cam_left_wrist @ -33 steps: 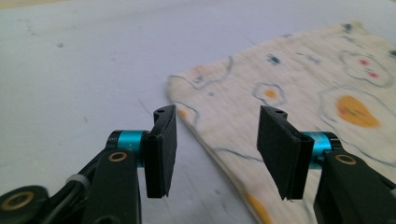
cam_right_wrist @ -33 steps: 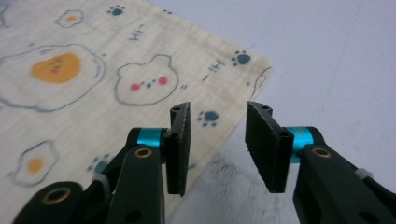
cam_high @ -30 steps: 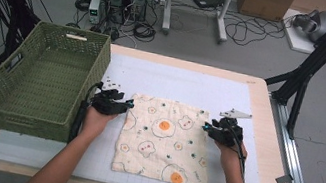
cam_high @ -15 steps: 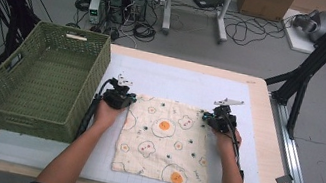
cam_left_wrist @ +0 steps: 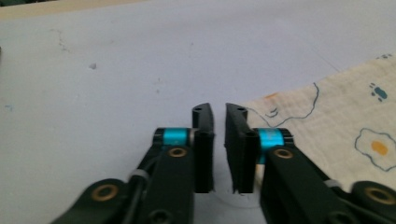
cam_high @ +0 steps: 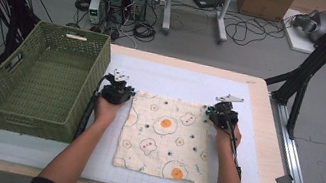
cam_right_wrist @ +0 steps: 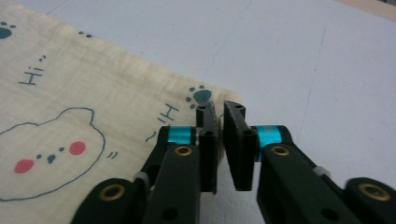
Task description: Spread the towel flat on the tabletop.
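The left gripper point(cam_high: 119, 90) and right gripper point(cam_high: 221, 115) are set at the far corners of the cloth point(cam_high: 165, 137) (egg-printed); jaws have just been opening, slightly apart, nothing clamped.

Green basket point(cam_high: 40, 82) walls off the left, close beside the left hand-held gripper point(cam_high: 117, 92). Bare white mat point(cam_high: 188, 83) beyond the cloth point(cam_high: 165, 137) lies open. Right of the right hand-held gripper point(cam_high: 222, 116), bare desk point(cam_high: 259, 124) to the edge.
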Demonstrator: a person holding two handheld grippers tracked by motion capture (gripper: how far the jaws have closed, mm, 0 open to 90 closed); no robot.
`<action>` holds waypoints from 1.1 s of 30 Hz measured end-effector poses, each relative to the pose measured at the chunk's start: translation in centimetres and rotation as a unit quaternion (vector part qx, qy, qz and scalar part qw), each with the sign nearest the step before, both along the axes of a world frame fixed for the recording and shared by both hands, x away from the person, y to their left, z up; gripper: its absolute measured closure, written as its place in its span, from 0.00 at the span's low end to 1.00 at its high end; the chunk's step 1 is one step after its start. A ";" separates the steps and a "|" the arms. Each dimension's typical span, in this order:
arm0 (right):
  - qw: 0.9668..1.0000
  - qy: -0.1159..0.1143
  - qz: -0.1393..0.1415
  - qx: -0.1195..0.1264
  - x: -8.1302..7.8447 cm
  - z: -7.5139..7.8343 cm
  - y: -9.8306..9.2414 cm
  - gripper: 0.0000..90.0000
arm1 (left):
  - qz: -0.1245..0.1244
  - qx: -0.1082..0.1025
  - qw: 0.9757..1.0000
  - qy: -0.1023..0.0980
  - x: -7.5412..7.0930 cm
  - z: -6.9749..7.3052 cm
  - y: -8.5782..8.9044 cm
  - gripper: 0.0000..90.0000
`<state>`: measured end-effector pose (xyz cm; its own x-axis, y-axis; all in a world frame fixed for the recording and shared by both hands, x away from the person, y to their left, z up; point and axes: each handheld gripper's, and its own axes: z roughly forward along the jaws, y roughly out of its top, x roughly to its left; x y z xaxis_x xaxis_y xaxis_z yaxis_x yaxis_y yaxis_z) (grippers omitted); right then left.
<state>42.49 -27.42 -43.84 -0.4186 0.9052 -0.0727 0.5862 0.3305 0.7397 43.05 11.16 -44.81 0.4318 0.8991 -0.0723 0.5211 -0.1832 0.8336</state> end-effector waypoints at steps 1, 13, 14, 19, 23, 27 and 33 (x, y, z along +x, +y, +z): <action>1.000 0.000 0.003 0.006 0.0 0.1 -0.2 0.83 | -0.002 -0.005 1.000 0.005 -0.1 0.1 0.1 0.77; 0.998 -0.010 0.058 0.033 -3.2 2.1 -1.5 0.60 | -0.043 -0.055 0.997 -0.037 -2.8 3.4 0.5 0.48; 0.998 -0.009 0.060 0.032 -3.6 2.1 -1.7 0.59 | -0.051 -0.064 0.996 -0.040 -3.1 3.4 0.6 0.46; 0.996 -0.023 0.064 0.056 -5.8 2.0 -3.4 0.57 | -0.061 -0.067 0.995 -0.042 -4.6 3.3 1.0 0.30; 0.995 -0.030 0.069 0.072 -7.2 2.2 -4.3 0.55 | -0.080 -0.080 0.993 -0.045 -5.4 3.2 1.1 0.22; 0.992 -0.050 0.086 0.083 -8.3 2.9 -4.5 0.45 | -0.105 -0.095 0.988 -0.055 -6.0 3.1 1.0 0.22; 0.989 -0.110 0.087 0.052 -9.6 3.5 -4.4 0.32 | -0.132 -0.110 0.982 -0.078 -6.8 3.2 1.2 0.28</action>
